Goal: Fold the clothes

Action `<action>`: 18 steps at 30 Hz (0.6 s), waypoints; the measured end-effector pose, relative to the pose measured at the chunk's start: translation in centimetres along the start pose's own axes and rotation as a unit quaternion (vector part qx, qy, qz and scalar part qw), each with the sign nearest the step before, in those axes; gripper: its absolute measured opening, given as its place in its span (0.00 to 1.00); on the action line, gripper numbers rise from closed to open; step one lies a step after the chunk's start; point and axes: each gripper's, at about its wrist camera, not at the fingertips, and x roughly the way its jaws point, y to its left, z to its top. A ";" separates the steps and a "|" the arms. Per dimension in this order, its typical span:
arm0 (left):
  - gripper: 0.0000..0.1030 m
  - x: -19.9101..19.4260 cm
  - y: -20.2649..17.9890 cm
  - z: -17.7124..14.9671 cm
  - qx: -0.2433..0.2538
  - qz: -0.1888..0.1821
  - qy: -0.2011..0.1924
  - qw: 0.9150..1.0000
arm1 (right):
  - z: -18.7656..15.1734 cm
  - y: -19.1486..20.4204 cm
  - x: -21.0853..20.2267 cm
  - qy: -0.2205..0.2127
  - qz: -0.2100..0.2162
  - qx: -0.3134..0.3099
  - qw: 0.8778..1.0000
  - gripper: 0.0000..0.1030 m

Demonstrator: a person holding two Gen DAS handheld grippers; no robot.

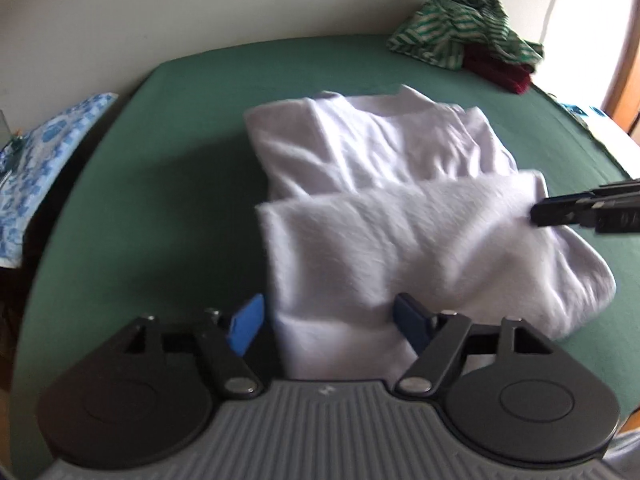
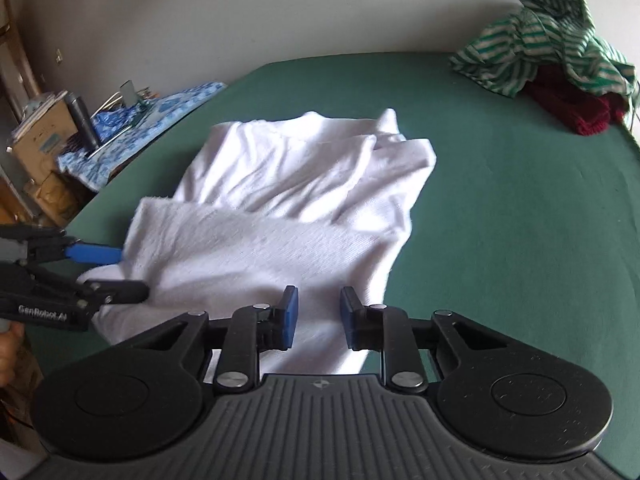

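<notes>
A white T-shirt [image 1: 380,184] lies partly folded in the middle of the frame on a green bed sheet [image 1: 180,184], its near part doubled over toward the cameras.

In the left wrist view the left claw [image 1: 334,326] stands spread wide at lower centre, the near hem of the shirt lying between its blue pads [image 1: 248,330]; the pads do not press on the cloth.

In the right wrist view the right claw [image 2: 318,318] is narrowed to a small gap, white cloth showing between and beneath its pads, with no pinch visible. Whether the pads touch the cloth cannot be told.

At upper right of both views sits a crumpled green-and-white striped garment [image 2: 548,52] on top of a dark red knit [image 2: 576,108]. A blue patterned cloth [image 2: 148,128] lies at the left edge.
</notes>
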 end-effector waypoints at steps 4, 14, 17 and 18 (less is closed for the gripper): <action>0.70 1.1 3.1 2.9 -0.020 -0.003 -0.016 1.000 | 2.8 -3.3 0.2 -0.011 0.011 0.106 0.994 0.29; 0.69 9.6 6.7 9.4 -0.015 -0.106 0.015 0.994 | 7.0 -5.3 5.5 0.023 0.004 0.123 0.992 0.40; 0.75 11.4 6.5 11.2 -0.004 -0.130 0.015 0.991 | 8.6 -5.9 6.8 0.023 0.017 0.127 0.991 0.41; 0.78 11.9 6.3 11.8 -0.002 -0.139 0.015 0.990 | 9.2 -6.1 7.3 0.022 0.021 0.126 0.992 0.42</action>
